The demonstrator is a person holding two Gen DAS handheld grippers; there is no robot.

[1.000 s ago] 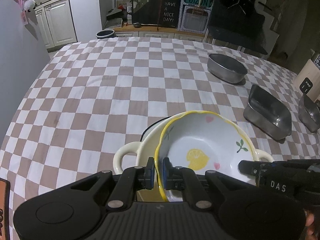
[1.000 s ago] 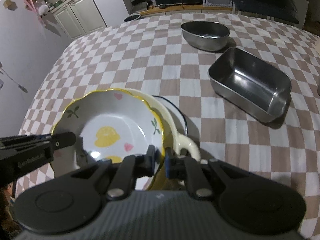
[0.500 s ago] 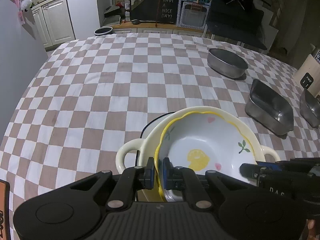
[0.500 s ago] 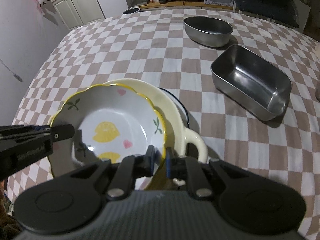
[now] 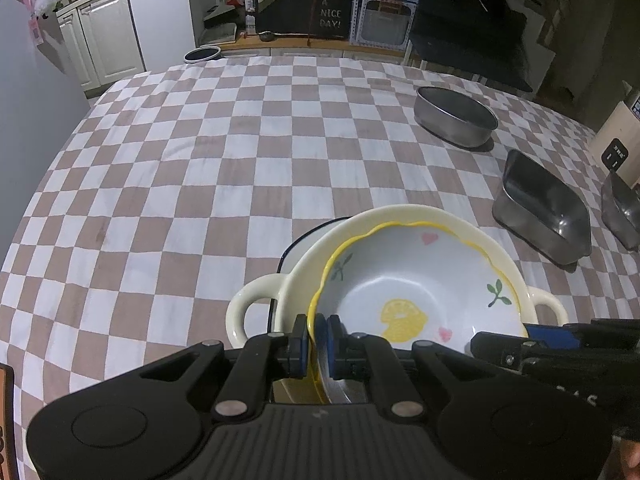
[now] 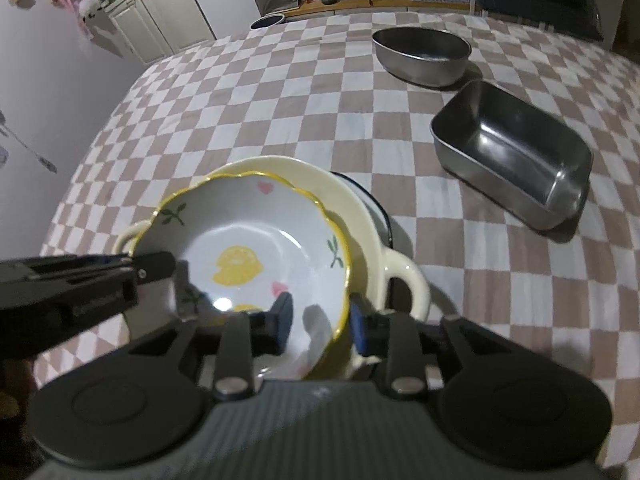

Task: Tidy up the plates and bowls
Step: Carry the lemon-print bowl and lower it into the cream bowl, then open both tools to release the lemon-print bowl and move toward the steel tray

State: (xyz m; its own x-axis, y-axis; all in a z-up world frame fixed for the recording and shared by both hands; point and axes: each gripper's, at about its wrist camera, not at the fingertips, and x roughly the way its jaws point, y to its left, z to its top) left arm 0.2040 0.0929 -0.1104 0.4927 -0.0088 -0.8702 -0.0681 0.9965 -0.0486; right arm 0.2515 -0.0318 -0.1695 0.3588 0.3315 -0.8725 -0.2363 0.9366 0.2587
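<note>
While the left hand-held gripper [image 5: 317,338] is pinching the near rim of the lemon-painted bowl [image 5: 416,296], its blue pads pressed tight on either side of the yellow scalloped edge, the right hand-held gripper [image 6: 320,326] is standing spread, its two pads apart with the bowl's rim passing between them and touching neither that can be made out. The bowl is sitting tilted inside the cream two-handled dish [image 5: 400,216], which is itself resting over a white plate with a dark rim [image 5: 304,240] on the checked worktop [image 5: 200,168]. In the left wrist view this stack is lying at about 6 o'clock, just ahead of the fingers, and the right tool is reaching in from 4 o'clock. A round steel pan [image 5: 456,120] is sitting at 1 o'clock, well apart from the stack, and a rectangular steel tin [image 5: 544,212] is lying at 3 o'clock, nearer to it. In the right wrist view the left tool is coming in from 9 o'clock, its tip at the bowl's far rim.
</note>
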